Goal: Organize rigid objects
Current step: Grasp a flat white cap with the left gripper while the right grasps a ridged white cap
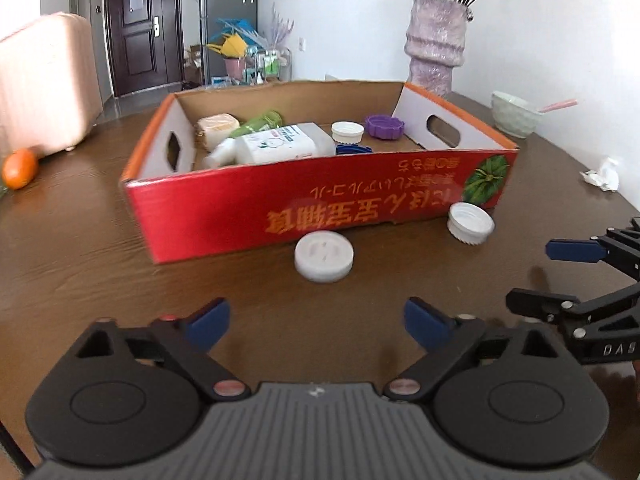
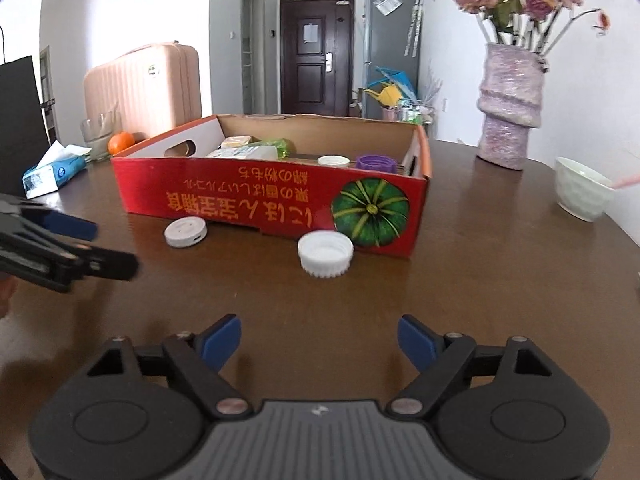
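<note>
While both tools hang above the table (image 1: 100,220), I log each view in turn. Left wrist: my left gripper (image 1: 316,320) has its blue pads spread wide with nothing between them, aimed at the flat cap (image 1: 324,256), which lies dome-up on the wood just in front of the box (image 1: 320,196) wall; I judge it my next pick, since it sits dead ahead. The ribbed cap (image 1: 471,224) lies farther right, tipped against the box's lower edge. Inside the box lie a bottle (image 1: 276,146) on its side, a white lid (image 1: 347,131) and a purple lid (image 1: 384,126), so the box looks to be the collecting place. My right gripper (image 1: 560,272) enters at the right edge, fingers apart. Right wrist: the right gripper (image 2: 320,340) is likewise spread and empty, facing the ribbed cap (image 2: 326,254), hollow side up beside the box (image 2: 260,192); the flat cap (image 2: 186,232) lies left, nearer the left gripper (image 2: 104,248).
</note>
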`<state>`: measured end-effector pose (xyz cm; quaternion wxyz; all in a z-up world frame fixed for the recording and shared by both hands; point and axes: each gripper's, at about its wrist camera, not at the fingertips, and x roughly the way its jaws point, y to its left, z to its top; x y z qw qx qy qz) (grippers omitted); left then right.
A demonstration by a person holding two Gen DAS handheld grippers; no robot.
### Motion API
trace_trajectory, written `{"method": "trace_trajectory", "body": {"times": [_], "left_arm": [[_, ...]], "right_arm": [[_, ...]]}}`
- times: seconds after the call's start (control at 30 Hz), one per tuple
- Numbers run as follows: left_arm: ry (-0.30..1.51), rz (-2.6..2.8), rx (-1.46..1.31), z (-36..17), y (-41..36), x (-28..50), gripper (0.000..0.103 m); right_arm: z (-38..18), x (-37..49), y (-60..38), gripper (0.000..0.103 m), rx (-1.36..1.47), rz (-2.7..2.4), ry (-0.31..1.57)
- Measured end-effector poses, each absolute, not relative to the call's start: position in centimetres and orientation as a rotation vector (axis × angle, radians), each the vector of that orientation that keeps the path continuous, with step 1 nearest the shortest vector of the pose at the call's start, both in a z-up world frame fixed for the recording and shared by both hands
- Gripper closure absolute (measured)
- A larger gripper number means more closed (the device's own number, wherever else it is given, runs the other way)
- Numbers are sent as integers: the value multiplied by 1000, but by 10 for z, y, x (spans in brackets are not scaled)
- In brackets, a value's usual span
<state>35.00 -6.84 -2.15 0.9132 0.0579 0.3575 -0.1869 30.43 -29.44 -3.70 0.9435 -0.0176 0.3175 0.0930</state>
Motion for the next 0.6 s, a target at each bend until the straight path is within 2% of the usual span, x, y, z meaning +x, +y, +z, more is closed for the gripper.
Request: {"method": "trace_trajectory", "body": {"times": [0.07,0.27,0.3,0.33,0.37,0.4,0.6], "left_arm": [[750,-383,121,-25,-77,365,23],[736,-377,131,-29,-90,388,46],[733,-376,128,-29,-90,390,56],[726,-377,126,-29,-91,392,63],[724,-380,125,-29,-91,393,63],[725,-389,124,-29,-92,394,63],[722,-403,135,-25,-94,389,63]], "right_arm": [[-37,320,-293,24,-44,198,649],[-40,362,-294,42,-17,228,680],[-40,365,-294,46,-22,224,677],[-40,368,-293,50,-22,225,677],[-40,369,-292,60,-21,227,674],[-40,370,-291,64,-22,228,671],[-38,370,-291,64,-21,234,675]]}}
